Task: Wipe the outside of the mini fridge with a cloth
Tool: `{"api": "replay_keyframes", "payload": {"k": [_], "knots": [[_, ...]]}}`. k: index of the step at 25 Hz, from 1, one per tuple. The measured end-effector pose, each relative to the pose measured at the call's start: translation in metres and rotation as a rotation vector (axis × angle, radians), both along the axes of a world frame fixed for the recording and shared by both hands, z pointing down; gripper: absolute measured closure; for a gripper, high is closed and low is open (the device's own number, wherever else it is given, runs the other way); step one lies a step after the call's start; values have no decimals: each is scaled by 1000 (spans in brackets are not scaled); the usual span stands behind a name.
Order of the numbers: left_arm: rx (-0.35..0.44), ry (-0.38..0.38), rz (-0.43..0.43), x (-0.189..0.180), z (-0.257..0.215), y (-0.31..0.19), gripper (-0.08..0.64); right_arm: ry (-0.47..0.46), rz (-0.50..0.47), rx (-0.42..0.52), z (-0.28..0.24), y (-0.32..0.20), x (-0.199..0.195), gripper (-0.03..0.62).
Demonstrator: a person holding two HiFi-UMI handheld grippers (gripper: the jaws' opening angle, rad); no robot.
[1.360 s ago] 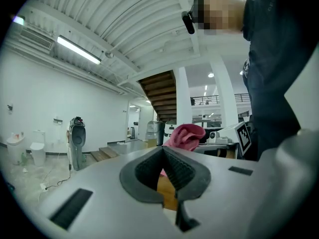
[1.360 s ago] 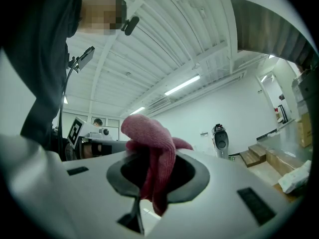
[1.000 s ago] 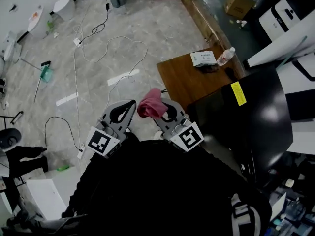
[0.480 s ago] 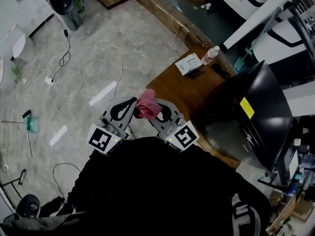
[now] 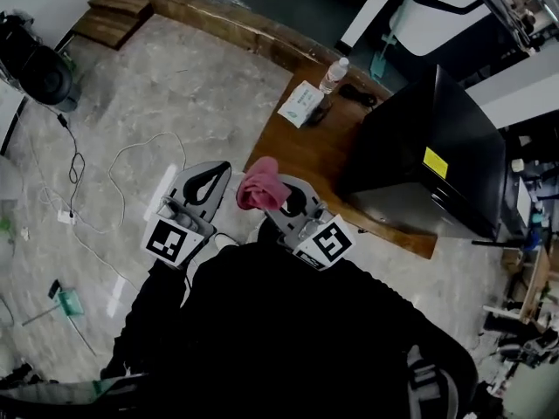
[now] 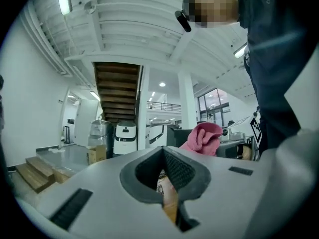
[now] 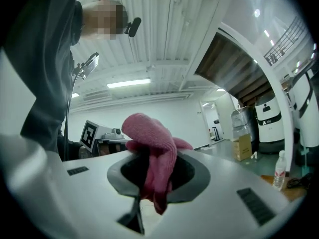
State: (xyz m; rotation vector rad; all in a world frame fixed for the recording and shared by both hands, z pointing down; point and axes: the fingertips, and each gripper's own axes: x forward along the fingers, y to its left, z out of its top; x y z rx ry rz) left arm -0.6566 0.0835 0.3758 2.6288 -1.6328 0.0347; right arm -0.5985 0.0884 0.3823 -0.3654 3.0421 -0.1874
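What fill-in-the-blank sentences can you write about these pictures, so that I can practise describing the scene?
1. The right gripper is shut on a ___ cloth.
2. The left gripper has its jaws together, with ___ between them.
3. The black mini fridge stands on a ___ table.
4. Beside the white packet on that table stands a plastic ___.

Missing words: pink; nothing; wooden; bottle.

Bare table (image 5: 301,160) beside mini fridge (image 5: 428,147); bottle (image 5: 333,75), packet (image 5: 300,105) at far end.
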Motion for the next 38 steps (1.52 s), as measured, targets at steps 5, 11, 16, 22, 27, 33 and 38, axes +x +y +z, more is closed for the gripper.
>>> {"api": "replay_keyframes", "payload": {"k": [5, 11, 16, 22, 27, 33, 38], "knots": [[19, -28, 169, 33, -5, -73, 557, 0, 124, 0, 6, -58, 17, 503], [27, -65, 309, 71, -21, -154, 558, -61, 257, -26, -5, -145, 48, 503], [47, -76, 405, 107, -21, -208, 558, -57, 385, -24, 3, -194, 87, 503], [53, -64, 569, 145, -16, -260, 558, -72, 582, -42, 8, -243, 131, 502], [53, -41, 701, 170, -1, -317, 558, -106, 798, -60, 10, -298, 164, 502], [76, -18, 905, 211, -5, -388, 558, -322, 1142, -135, -3, -367, 224, 506], [102, -6, 1026, 244, -5, -439, 558, -590, 1336, -236, 5, -419, 275, 508]]}}
